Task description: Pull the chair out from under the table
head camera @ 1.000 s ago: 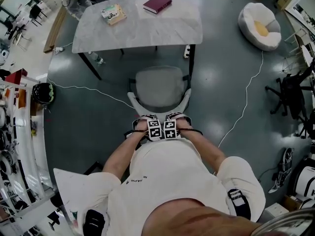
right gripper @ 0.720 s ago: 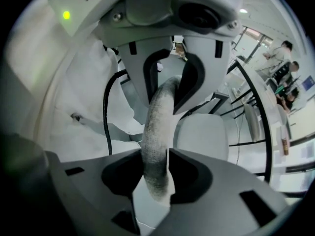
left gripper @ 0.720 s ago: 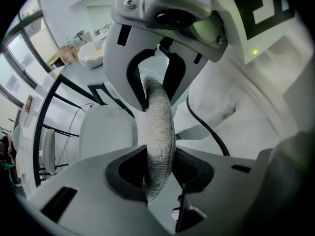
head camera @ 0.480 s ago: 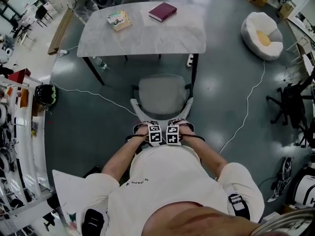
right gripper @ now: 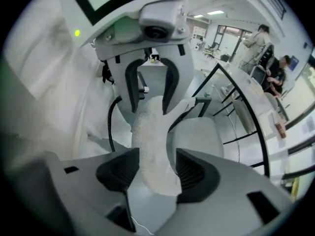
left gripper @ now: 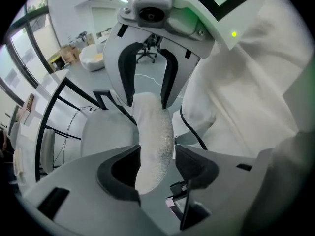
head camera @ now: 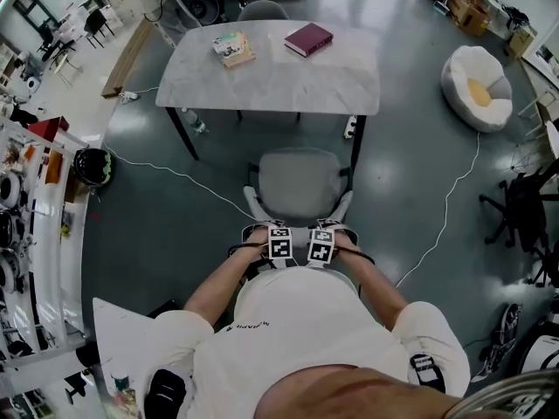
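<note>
The grey chair [head camera: 300, 175] stands clear of the marble-topped table [head camera: 279, 81], its seat in front of the table's near edge. Both grippers sit side by side at the top of its curved backrest [head camera: 253, 203], pointing steeply down. In the left gripper view, the left gripper [left gripper: 156, 166] straddles the fabric backrest edge [left gripper: 153, 132]; its jaws are opening, with a gap at one pad. The right gripper [right gripper: 153, 171] straddles the same edge [right gripper: 151, 136], and its jaws are opening too. From the head view I see mainly their marker cubes: left gripper [head camera: 265, 231], right gripper [head camera: 332, 231].
A maroon book [head camera: 308, 39] and a second book [head camera: 233, 48] lie on the table. Another chair [head camera: 262, 10] stands behind it. A white cable [head camera: 445, 208] crosses the floor at right, near a white beanbag [head camera: 479, 88] and a black office chair [head camera: 524, 208]. Shelving lines the left.
Both grippers have lifted a little at the top of the backrest. The chair keeps its place in front of the table.
</note>
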`<control>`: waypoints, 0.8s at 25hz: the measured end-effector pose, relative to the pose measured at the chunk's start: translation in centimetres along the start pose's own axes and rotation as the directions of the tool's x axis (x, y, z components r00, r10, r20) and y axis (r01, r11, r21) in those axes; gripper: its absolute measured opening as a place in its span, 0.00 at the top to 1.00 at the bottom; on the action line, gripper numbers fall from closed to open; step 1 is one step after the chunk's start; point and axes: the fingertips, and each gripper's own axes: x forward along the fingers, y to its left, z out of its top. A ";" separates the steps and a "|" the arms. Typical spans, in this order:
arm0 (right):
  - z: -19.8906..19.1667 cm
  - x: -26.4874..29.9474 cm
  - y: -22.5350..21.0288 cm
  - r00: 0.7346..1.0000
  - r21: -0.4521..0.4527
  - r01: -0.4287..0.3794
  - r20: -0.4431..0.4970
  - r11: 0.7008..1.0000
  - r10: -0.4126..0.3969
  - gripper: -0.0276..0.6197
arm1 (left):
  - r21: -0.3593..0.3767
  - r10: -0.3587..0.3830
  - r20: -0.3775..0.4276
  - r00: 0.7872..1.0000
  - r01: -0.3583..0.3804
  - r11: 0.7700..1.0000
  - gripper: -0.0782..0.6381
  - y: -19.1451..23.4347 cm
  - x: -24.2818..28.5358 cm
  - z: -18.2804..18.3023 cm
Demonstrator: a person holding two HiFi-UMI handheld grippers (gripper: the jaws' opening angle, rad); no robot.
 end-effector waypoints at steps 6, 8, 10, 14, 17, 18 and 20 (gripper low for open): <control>0.9 -2.2 -2.0 0.998 0.025 0.051 0.031 0.998 -0.051 0.58 | -0.029 0.037 0.031 0.999 -0.036 0.999 0.60 1.0 -2.2 0.3; 1.3 -2.9 -2.4 0.997 0.036 0.059 0.045 0.998 -0.060 0.58 | -0.023 0.050 0.036 0.998 -0.049 0.999 0.60 1.2 -3.0 0.4; 1.7 -3.7 -2.7 0.996 0.050 0.066 0.062 0.997 -0.069 0.58 | -0.013 0.058 0.040 0.998 -0.058 0.998 0.60 1.4 -3.8 0.9; 3.2 -4.7 -3.9 0.988 0.078 0.105 0.108 0.991 -0.113 0.58 | -0.027 0.106 0.069 0.992 -0.105 0.994 0.60 2.4 -5.4 1.3; 4.6 -5.7 -4.8 0.979 0.129 0.117 0.151 0.985 -0.136 0.58 | -0.060 0.151 0.098 0.984 -0.145 0.988 0.60 3.6 -6.7 1.1; 5.0 -6.2 -5.2 0.974 0.154 0.124 0.169 0.980 -0.150 0.58 | -0.074 0.171 0.109 0.979 -0.164 0.984 0.60 4.0 -7.2 1.2; 5.5 -7.4 -6.1 0.960 0.208 0.146 0.205 0.967 -0.189 0.58 | -0.107 0.229 0.131 0.964 -0.216 0.970 0.60 5.1 -8.2 1.6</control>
